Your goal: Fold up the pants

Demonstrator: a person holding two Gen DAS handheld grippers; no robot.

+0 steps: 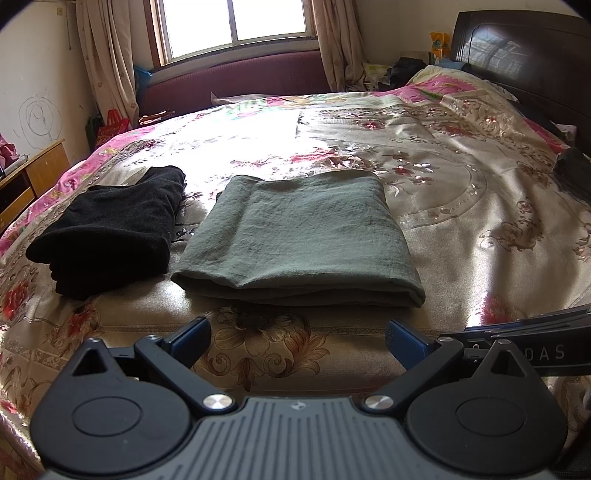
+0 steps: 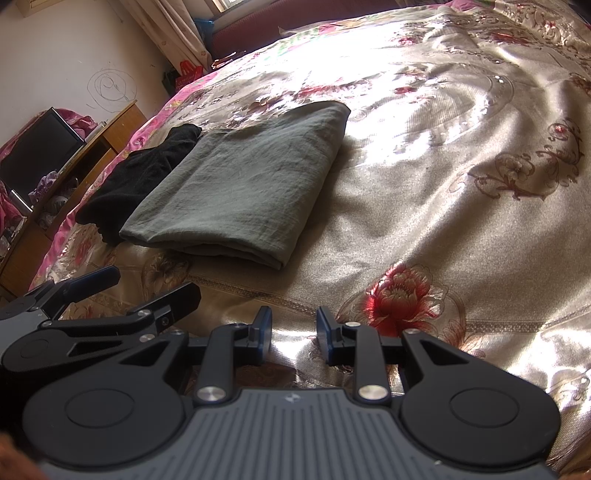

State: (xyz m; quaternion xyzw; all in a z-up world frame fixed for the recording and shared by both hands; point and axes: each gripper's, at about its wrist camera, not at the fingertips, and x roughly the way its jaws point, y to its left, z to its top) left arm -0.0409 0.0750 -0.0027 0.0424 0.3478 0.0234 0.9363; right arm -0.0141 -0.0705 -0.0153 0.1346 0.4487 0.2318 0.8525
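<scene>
Our left tongs spread wide and right tongs slightly parted, both empty at the frame's bottom, we judge the green pants at centre folded, needing only stacking beside the black pants at left.

floral bedspread | window | curtains | dark headboard | wooden desk

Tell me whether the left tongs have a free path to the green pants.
Probably yes. The left tongs are open, holding nothing, and only bare bedspread lies between them and the folded green pants straight ahead.
</scene>
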